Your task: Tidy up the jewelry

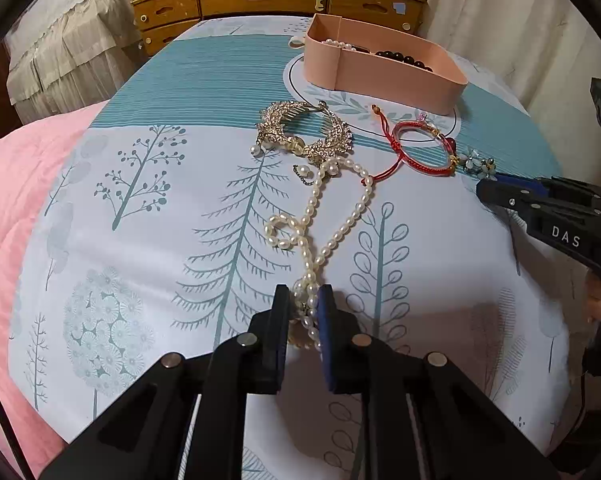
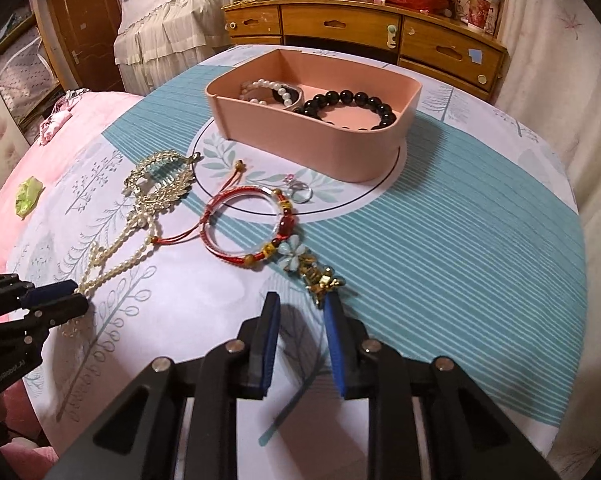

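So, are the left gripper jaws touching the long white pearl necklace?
Touching. The left wrist view shows the left gripper shut on the long white pearl necklace, pearls squeezed between both jaws.

Tree-print bedspread (image 1: 148, 240), pink box (image 1: 380, 76), perhaps hairpin (image 2: 320, 276)

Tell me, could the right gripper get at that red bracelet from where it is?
Probably yes: the red bracelet lies in the open just beyond the right gripper, with only the flower ornament lying beside it.

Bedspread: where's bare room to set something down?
Free: the tree-print stretch left of the pearl necklace, and the striped area right of the pink box. Crowded: between necklace and box, where comb, red bracelet and ring lie.
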A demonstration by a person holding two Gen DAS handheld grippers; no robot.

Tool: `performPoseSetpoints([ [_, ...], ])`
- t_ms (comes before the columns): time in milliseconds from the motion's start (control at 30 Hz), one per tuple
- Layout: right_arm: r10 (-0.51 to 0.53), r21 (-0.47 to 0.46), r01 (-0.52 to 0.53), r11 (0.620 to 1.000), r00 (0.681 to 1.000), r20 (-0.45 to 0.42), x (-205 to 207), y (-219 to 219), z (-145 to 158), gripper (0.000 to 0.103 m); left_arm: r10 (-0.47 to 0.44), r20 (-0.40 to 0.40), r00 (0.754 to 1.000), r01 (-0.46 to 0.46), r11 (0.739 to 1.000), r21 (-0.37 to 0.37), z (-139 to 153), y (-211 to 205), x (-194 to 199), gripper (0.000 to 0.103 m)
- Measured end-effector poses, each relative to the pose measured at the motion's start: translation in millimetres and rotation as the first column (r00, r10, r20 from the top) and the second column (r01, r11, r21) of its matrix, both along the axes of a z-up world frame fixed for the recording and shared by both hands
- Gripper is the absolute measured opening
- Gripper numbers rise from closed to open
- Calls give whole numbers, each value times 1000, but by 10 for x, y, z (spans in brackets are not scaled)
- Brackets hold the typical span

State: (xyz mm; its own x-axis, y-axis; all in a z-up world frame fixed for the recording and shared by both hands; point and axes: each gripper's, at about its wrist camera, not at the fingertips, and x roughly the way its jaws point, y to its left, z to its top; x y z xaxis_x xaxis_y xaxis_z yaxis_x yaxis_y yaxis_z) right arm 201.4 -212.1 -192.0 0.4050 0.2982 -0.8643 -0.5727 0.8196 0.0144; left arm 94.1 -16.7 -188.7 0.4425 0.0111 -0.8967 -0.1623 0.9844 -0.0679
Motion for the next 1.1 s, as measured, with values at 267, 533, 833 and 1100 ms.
performPoseSetpoints([
  [267,-28,27,28,999,1000,-10,-23,-20,-5,18,17,39,999,-15,998,-60,182,132,-44,9],
  [533,-139,96,146,985,988,-74,21,-105,-1,2,-4,116,993,18,993,-115,524,336,19,9],
  [833,-212,144,216,966,976,-45,13,-125,210,0,-37,179,983,72,978,-193,802,454,196,8],
  [1100,-255,139,258,956,966,-42,9,-143,223,0,-83,71,994,95,977,-192,567,445,248,10],
])
